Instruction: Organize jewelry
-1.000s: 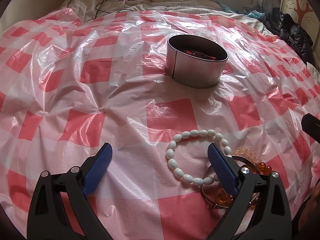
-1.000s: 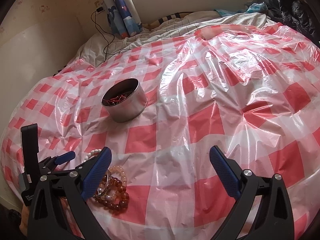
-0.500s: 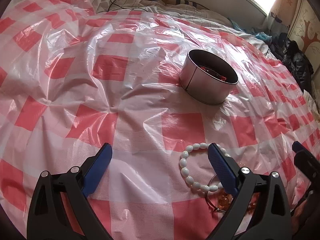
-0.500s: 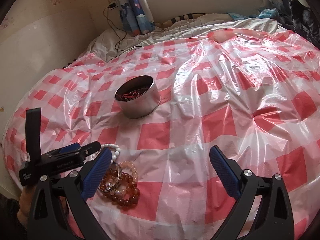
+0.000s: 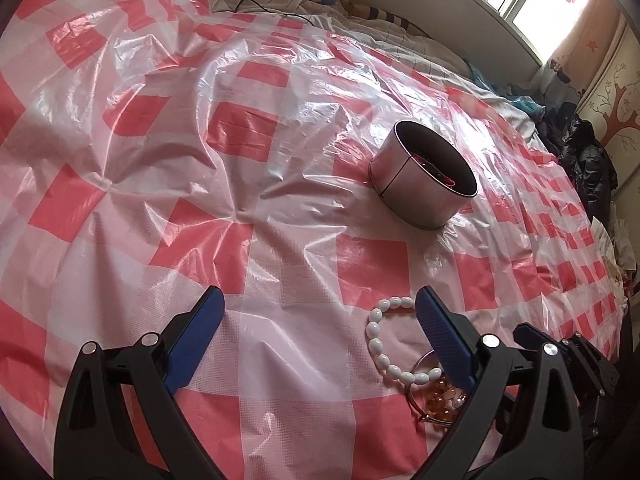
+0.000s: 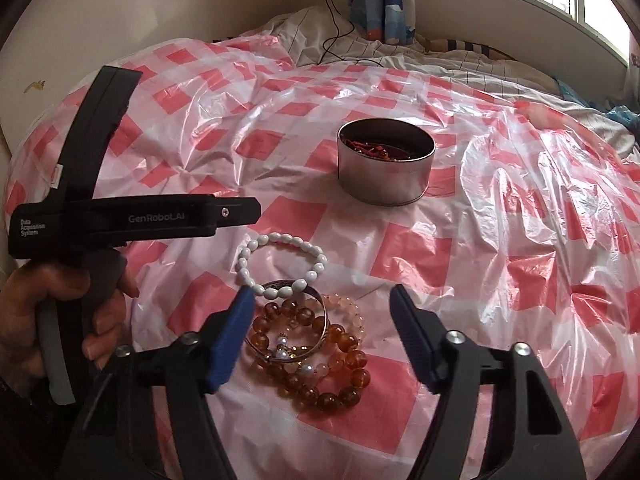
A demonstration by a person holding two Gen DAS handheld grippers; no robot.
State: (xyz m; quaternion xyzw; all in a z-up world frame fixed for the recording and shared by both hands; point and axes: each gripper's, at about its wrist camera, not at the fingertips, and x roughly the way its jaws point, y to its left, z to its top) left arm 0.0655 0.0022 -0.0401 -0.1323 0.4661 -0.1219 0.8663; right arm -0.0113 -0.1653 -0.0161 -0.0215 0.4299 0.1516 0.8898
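A pile of bracelets lies on the red-checked plastic sheet [image 6: 420, 248]: a white bead bracelet [image 6: 280, 264], a metal bangle [image 6: 316, 300], amber bead bracelets [image 6: 340, 364] and a pale pink one [image 6: 352, 308]. My right gripper [image 6: 323, 300] hovers just over the pile, its jaws closing with the beads below and between them, pads touching nothing. A round metal tin [image 6: 384, 176] holding red pieces stands beyond. In the left wrist view my left gripper [image 5: 320, 306] is open over bare sheet, the white bracelet [image 5: 376, 344] by its right finger, and the tin [image 5: 420, 192] lies ahead.
The sheet covers a bed and is wrinkled and puffy. A hand [image 6: 60, 292] holds the left gripper's handle at the left of the right wrist view. A wall, a charging cable [image 6: 332, 32] and a curtain [image 6: 384, 0] lie beyond; dark clothes [image 5: 584, 160] are piled at the right.
My right gripper has swung left over the bracelet pile and rolled, and its jaws have narrowed. The left gripper has shifted and rolled a little, still open.
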